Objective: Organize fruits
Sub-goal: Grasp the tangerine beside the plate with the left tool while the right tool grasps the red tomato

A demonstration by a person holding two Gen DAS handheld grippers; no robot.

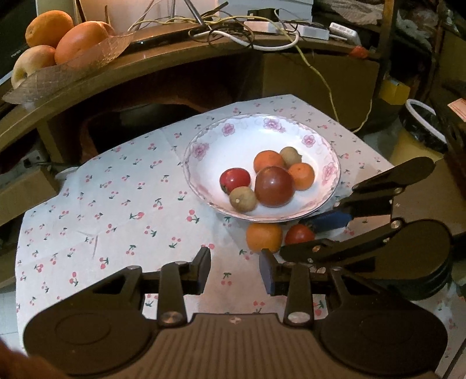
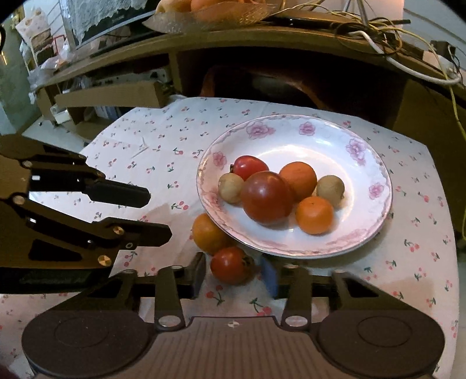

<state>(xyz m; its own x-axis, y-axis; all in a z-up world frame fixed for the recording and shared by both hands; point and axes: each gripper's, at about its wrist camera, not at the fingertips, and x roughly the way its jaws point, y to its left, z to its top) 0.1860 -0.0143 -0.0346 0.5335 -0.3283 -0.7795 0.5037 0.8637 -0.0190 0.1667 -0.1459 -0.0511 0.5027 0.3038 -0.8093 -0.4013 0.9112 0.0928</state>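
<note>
1. One flowered plate [image 2: 294, 131] on the cloth-covered surface [image 2: 163, 140].
2. Six fruits in it: one dark tomato [image 2: 266, 196], one red fruit [image 2: 250, 166], two oranges [image 2: 298, 176], two brown longans [image 2: 330, 186].
3. Two fruits beside its near rim: loose orange [image 2: 208, 234], loose red fruit [image 2: 231, 265].
4. Left gripper [image 1: 235, 272] and right gripper [image 2: 234, 275]: fingers apart, holding nothing.

Cluttered room, low table under a brown shelf, warm dim light.

Table carried a white cloth [image 1: 116, 204] printed with small red cherries, creased in places. Behind it ran a curved brown wooden shelf [image 1: 174, 58]; a tangle of white and yellow cables [image 1: 247, 32] and white power adapters [image 1: 308, 27] lay on top. At far left on the shelf stood a clear glass dish [image 1: 72, 67] of oranges. Dark recess below the shelf. Cardboard boxes [image 2: 110, 96] sat at left, on a pale floor. At far right, a bin lined with a black bag [image 1: 422, 128]. Lace fabric [image 2: 99, 14] hung at upper left.
</note>
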